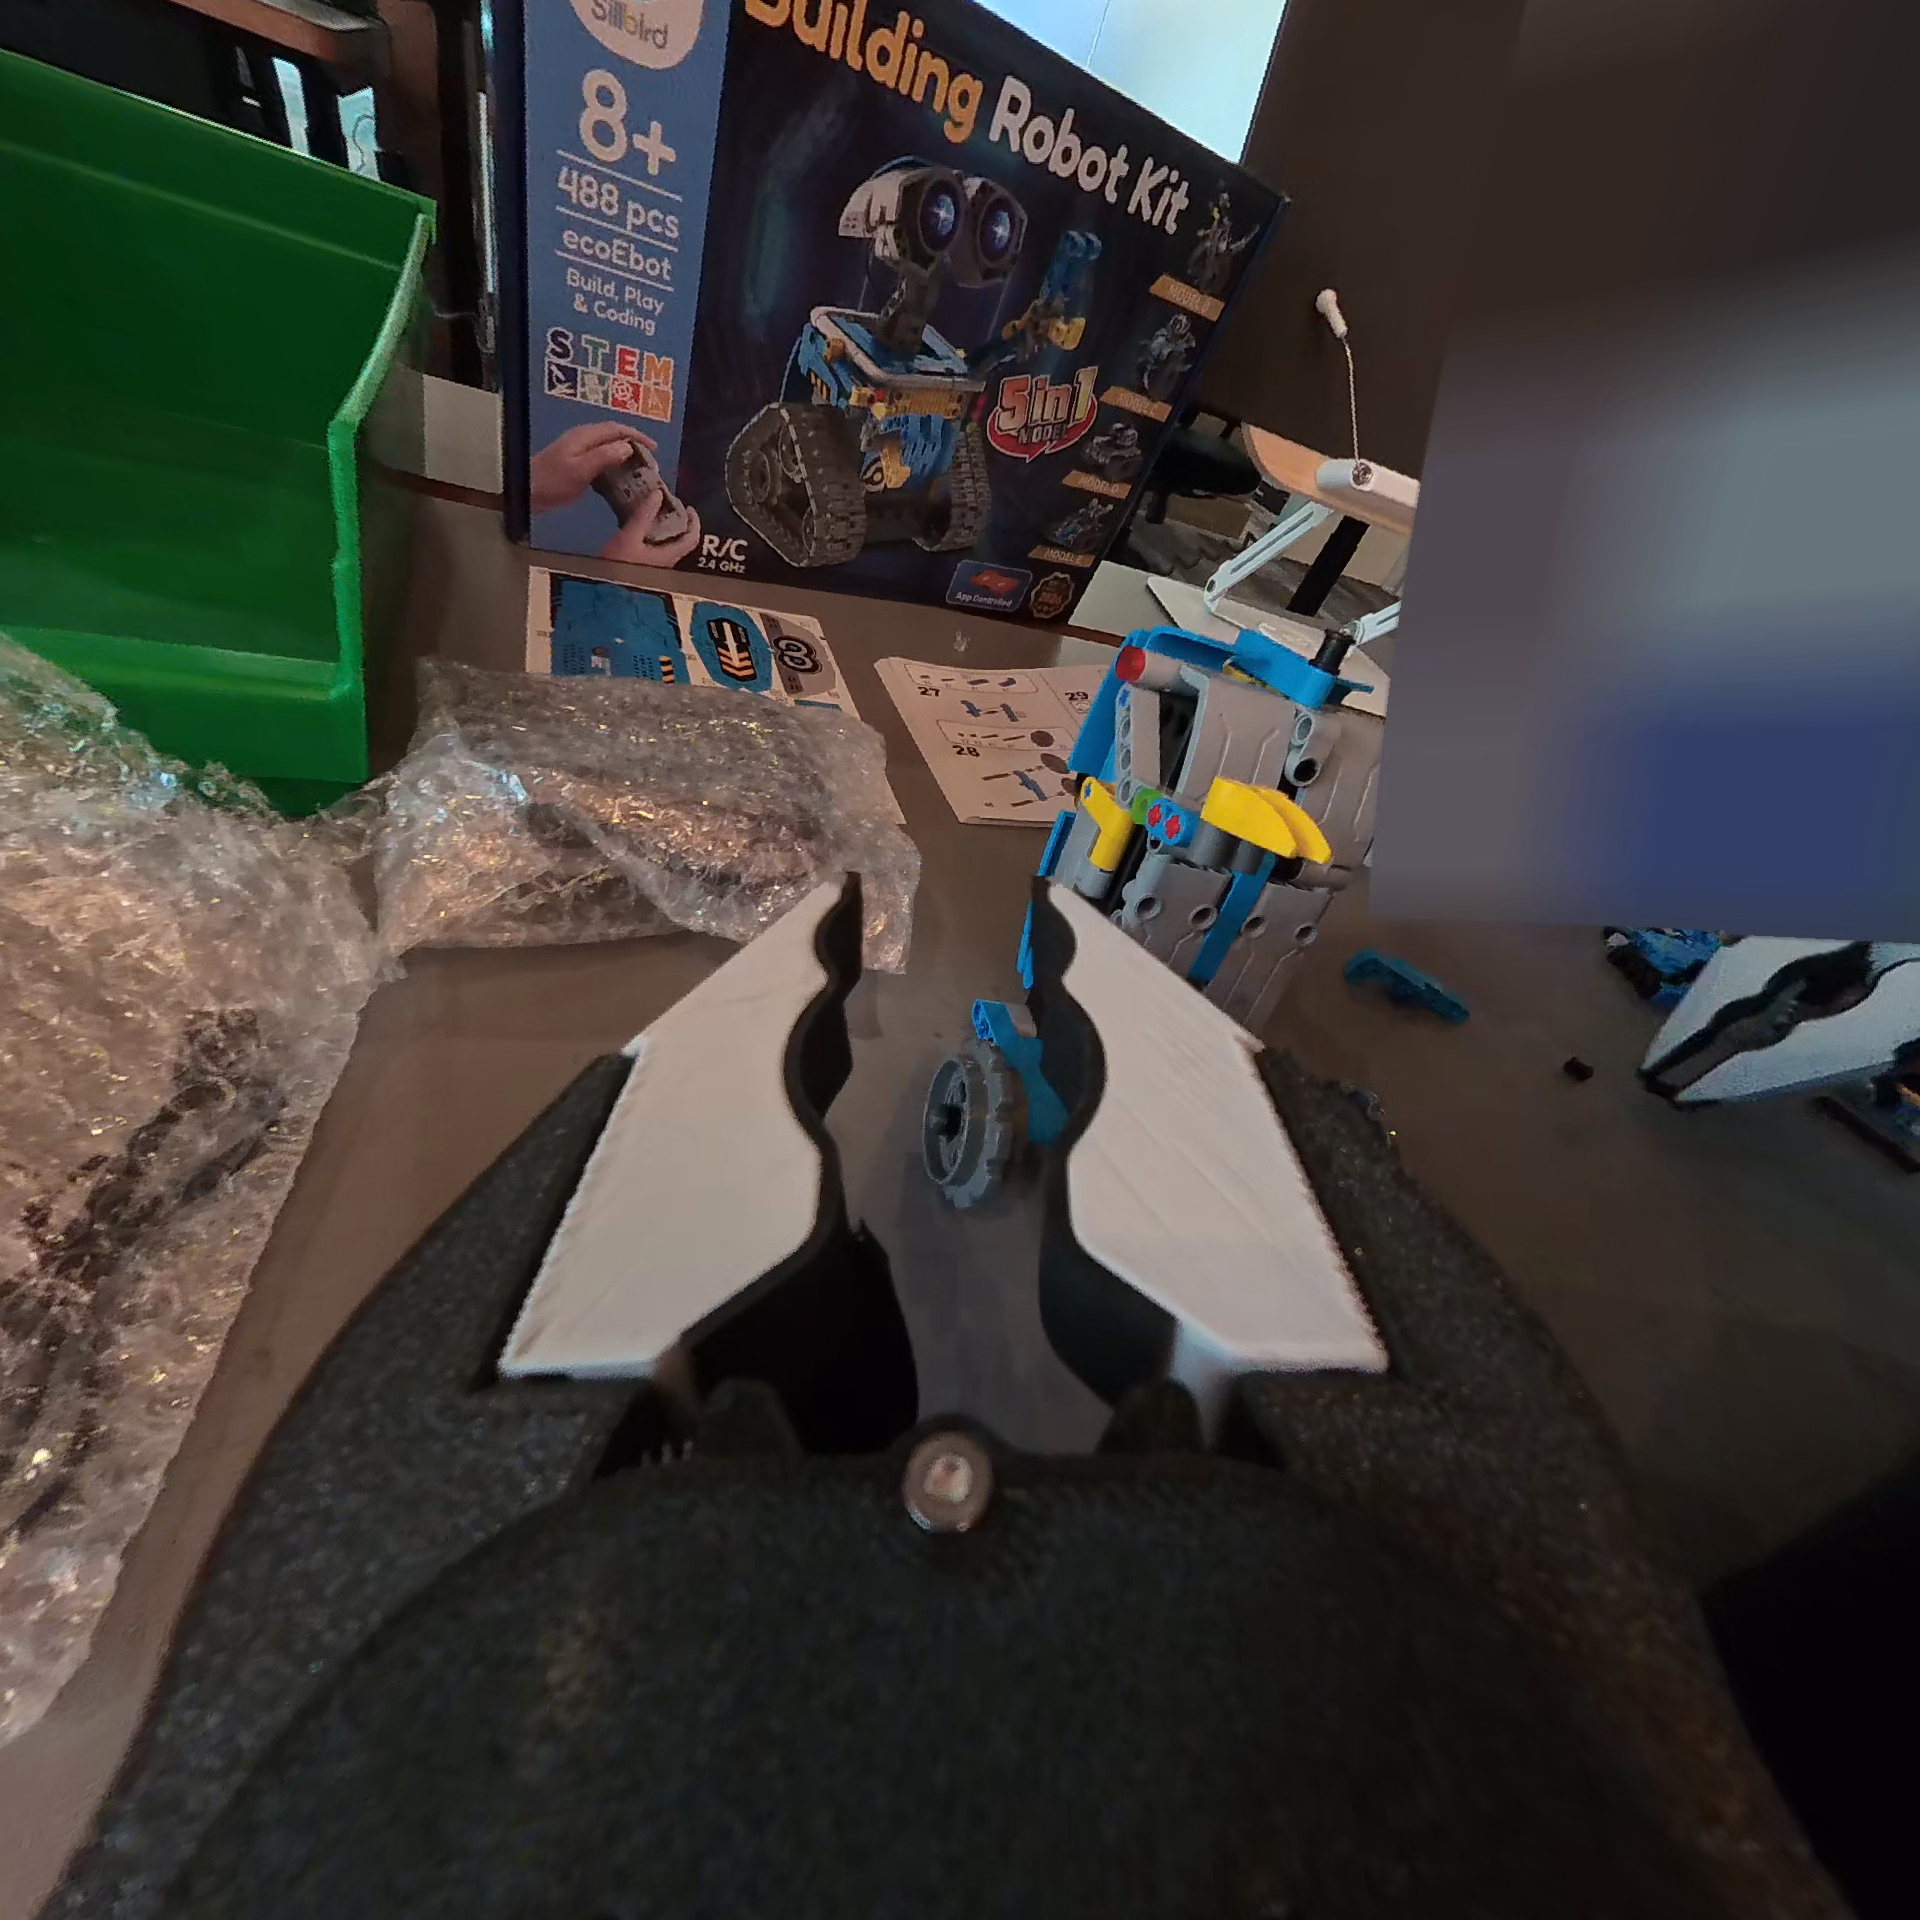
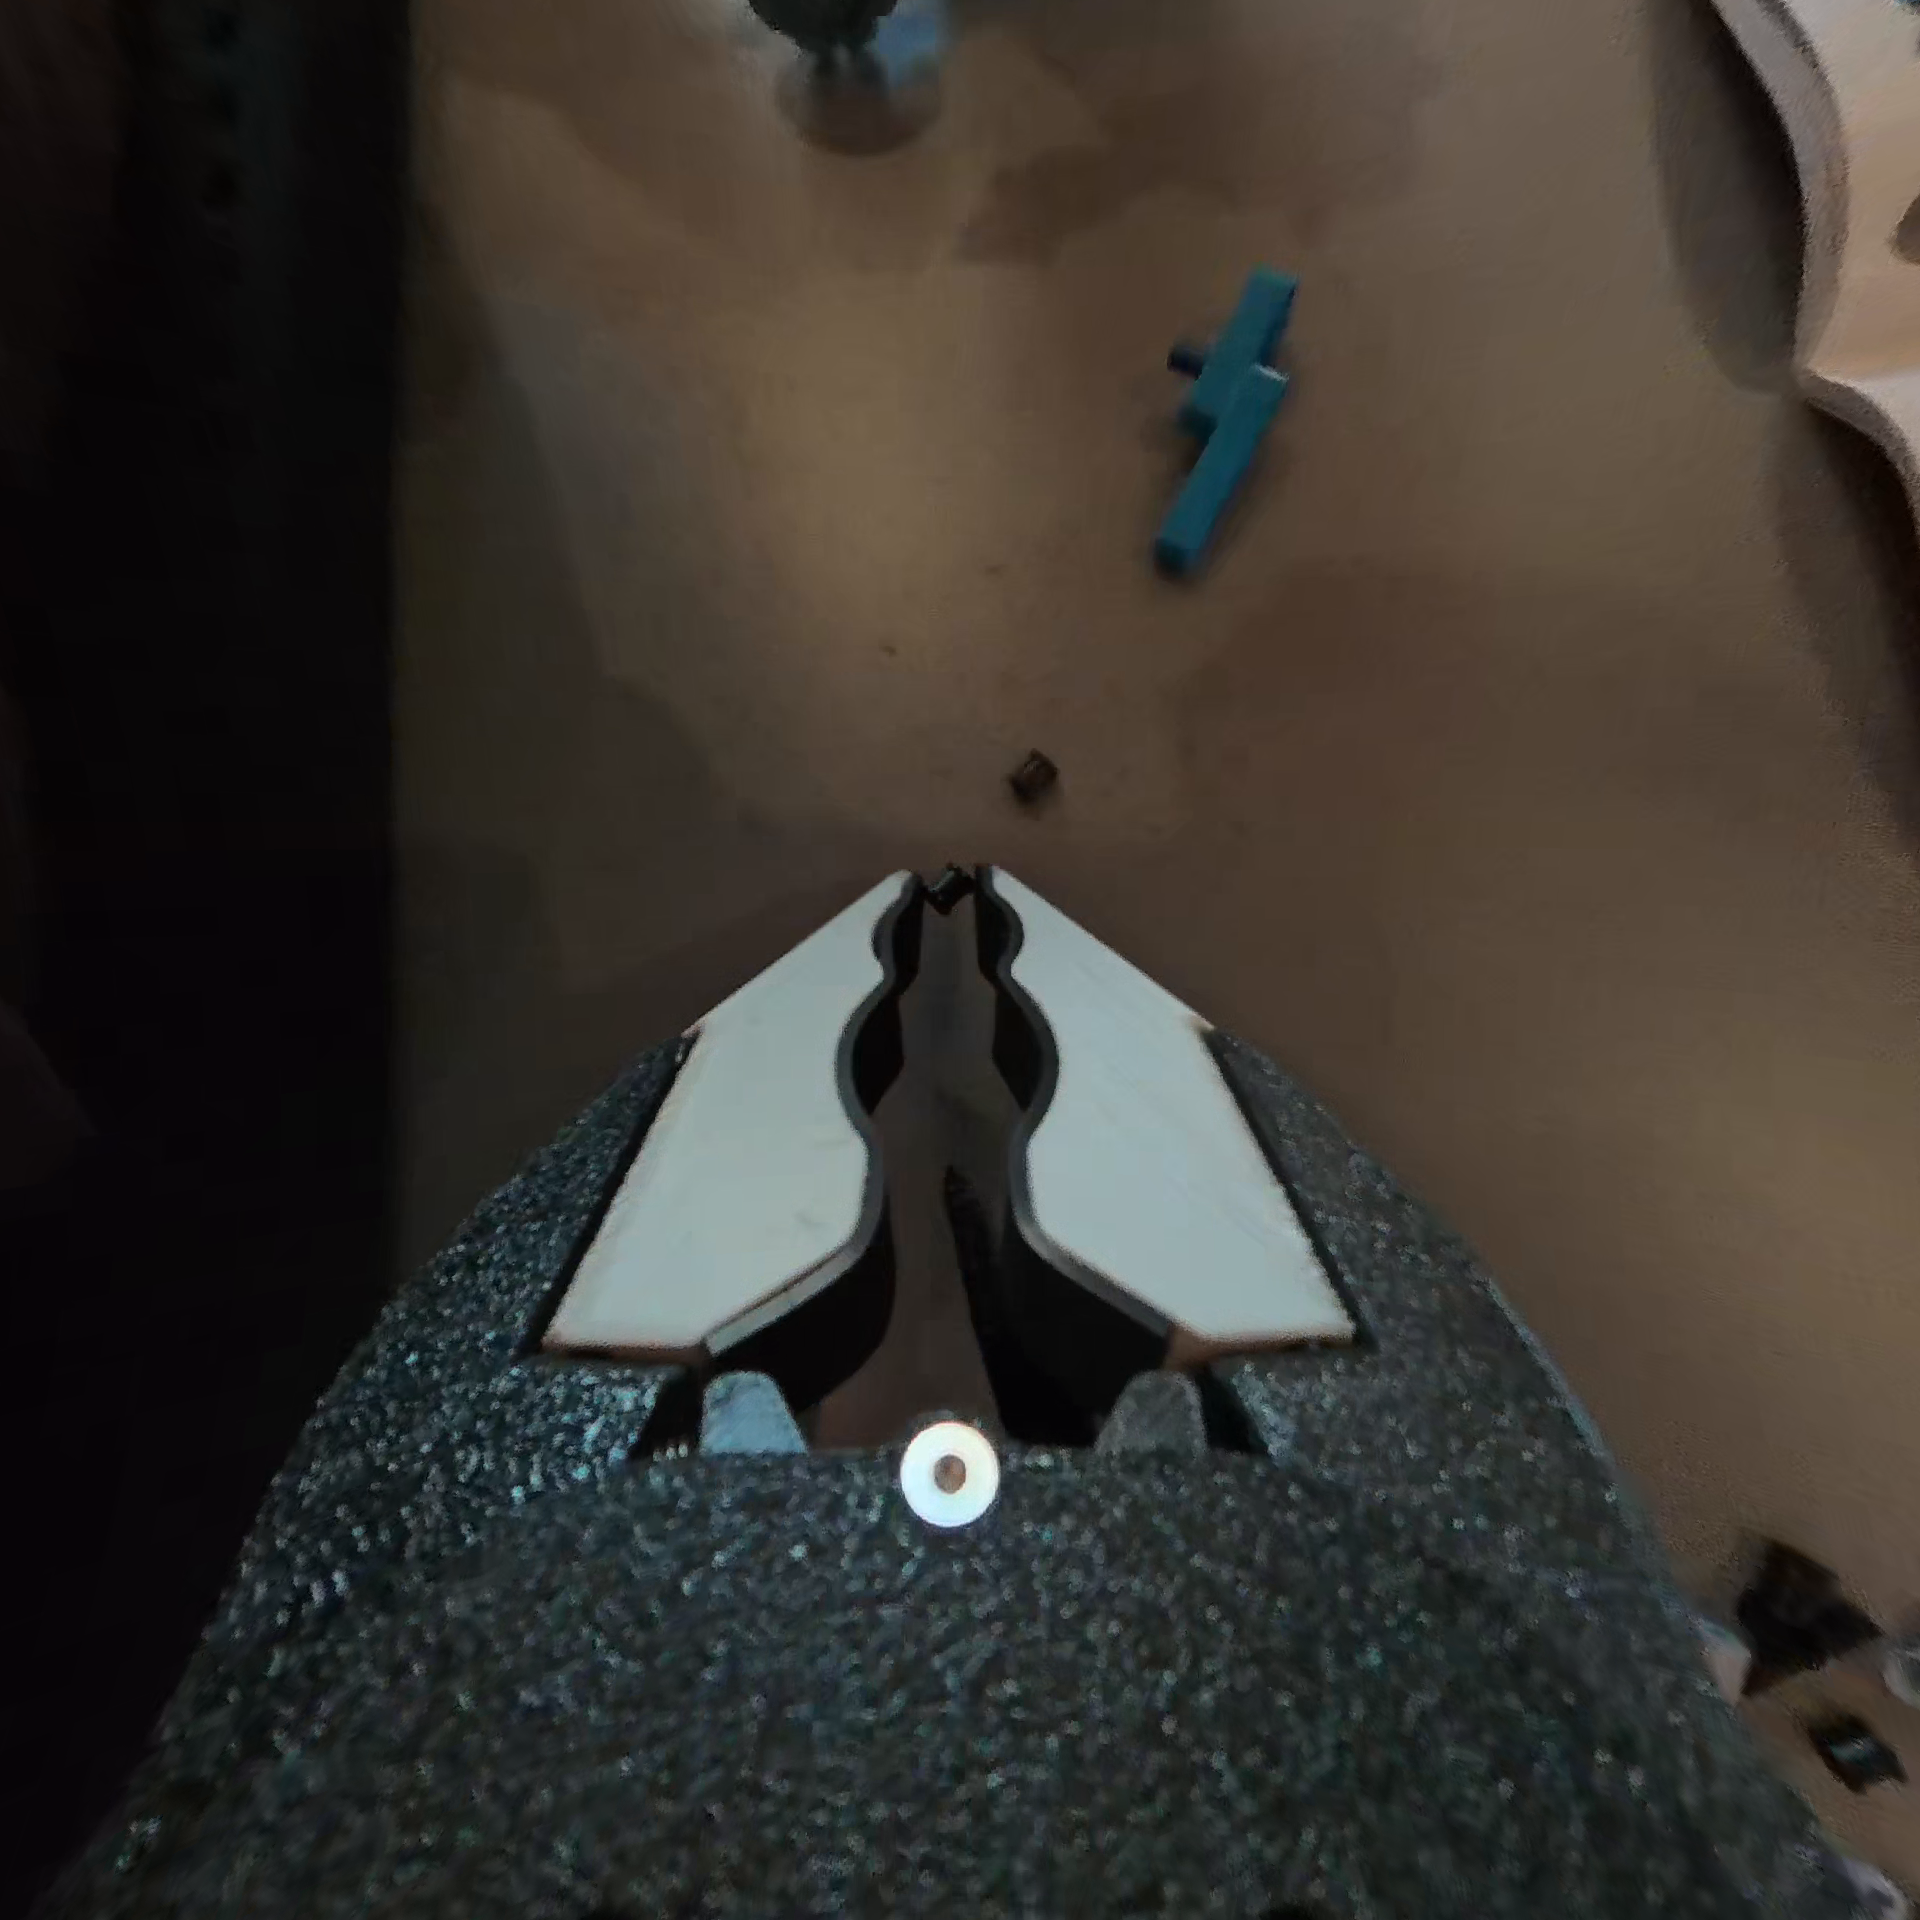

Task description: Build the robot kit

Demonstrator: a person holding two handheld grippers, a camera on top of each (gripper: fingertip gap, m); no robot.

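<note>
1. Around the left claw (image 1: 948, 904) we note, on the brown bench (image 1: 1455, 1247): a green plastic bin (image 1: 208, 468) at far left, crumpled bubble wrap (image 1: 634, 800) just ahead of the left finger, a second wad of bubble wrap (image 1: 135, 1039) at the left edge, a sticker sheet (image 1: 675, 639), an instruction sheet (image 1: 987, 738) and an upright printed kit box (image 1: 883, 312) at the back.
2. Left claw: jaws apart, nothing gripped. Between them on the bench lies a grey toothed wheel (image 1: 968, 1127) joined to a blue beam (image 1: 1023, 1049); the beam lies close against the right finger's inner edge, contact not certain.
3. Just beyond the right finger stands a partly built brick model (image 1: 1195, 800), upright, in grey panels, blue beams, yellow curved pieces and red pins. A loose blue piece (image 1: 1403, 982) lies to its right.
4. The right claw (image 1: 1787, 1023) shows at the far right of the left wrist view, low over the bench.
5. Right claw (image 2: 948, 883), own view: jaws nearly together, pinching a tiny black piece (image 2: 948, 885) at the tips. A second small dark pin (image 2: 1032, 777) lies just ahead on the bench (image 2: 727, 520); a teal stepped beam (image 2: 1231, 426) lies farther off, to the right.
6. Fingers are white with wavy black inner pads; claw bodies are black, grainy-textured.
</note>
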